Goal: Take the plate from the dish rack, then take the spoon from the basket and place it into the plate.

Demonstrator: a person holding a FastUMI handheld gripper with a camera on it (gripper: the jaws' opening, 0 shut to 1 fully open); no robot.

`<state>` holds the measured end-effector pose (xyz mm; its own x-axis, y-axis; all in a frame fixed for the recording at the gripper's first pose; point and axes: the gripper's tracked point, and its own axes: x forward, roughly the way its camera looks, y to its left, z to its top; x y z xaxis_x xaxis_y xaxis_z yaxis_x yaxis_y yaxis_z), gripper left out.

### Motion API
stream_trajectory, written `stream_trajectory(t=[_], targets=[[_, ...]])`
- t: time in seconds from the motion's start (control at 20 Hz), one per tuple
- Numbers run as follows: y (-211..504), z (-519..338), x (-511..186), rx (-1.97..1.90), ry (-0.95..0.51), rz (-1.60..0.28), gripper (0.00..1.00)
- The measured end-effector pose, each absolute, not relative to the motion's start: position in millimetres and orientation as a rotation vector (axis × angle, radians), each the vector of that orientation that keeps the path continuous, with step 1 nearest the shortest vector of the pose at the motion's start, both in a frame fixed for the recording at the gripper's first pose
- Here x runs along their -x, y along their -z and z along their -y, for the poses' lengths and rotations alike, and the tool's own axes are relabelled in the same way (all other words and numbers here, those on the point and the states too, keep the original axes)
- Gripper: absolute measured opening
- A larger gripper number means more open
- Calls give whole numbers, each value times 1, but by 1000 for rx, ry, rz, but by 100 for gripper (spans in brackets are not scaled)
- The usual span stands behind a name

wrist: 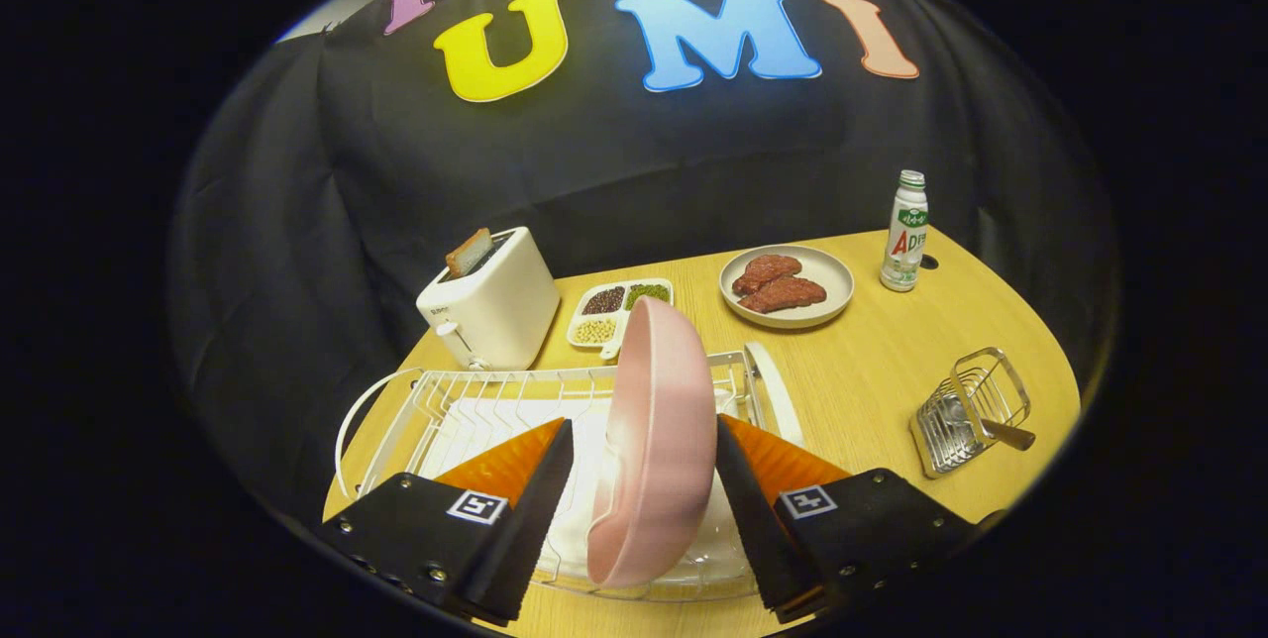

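A pink plate [656,371] stands on its edge in the white wire dish rack [446,400], tilted slightly. My gripper [644,430] straddles it, one finger on each side. The right finger lies against the plate's back, while a narrow gap shows between the left finger and the plate's face, so the gripper is open. Off to the right, beyond the fingers, a small wire basket [971,410] sits on the table with the spoon [1005,433] in it, its handle sticking out over the rim.
On the wooden table [872,371] beyond the rack stand a white toaster [490,306] with toast, a divided tray of beans [619,311], a plate of meat [786,286] and a small bottle [905,232]. Bare tabletop lies between rack and basket.
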<state>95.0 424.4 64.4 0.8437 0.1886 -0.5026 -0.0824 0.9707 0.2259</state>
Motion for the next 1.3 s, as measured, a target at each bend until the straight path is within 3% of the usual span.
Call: stream_trajectory(t=[0.15,0.25,0.3,0.5,0.7,1.3], targets=[[-52,-427,-98,-200,-154,-597,81],[-55,-425,-98,-194,-161,-602,53],[-48,-422,-102,-185,-139,-612,46],[-49,-410,-104,-203,-66,-630,34],[-59,-400,-110,-194,3,-596,29],[-100,-418,-119,120,155,-508,28]])
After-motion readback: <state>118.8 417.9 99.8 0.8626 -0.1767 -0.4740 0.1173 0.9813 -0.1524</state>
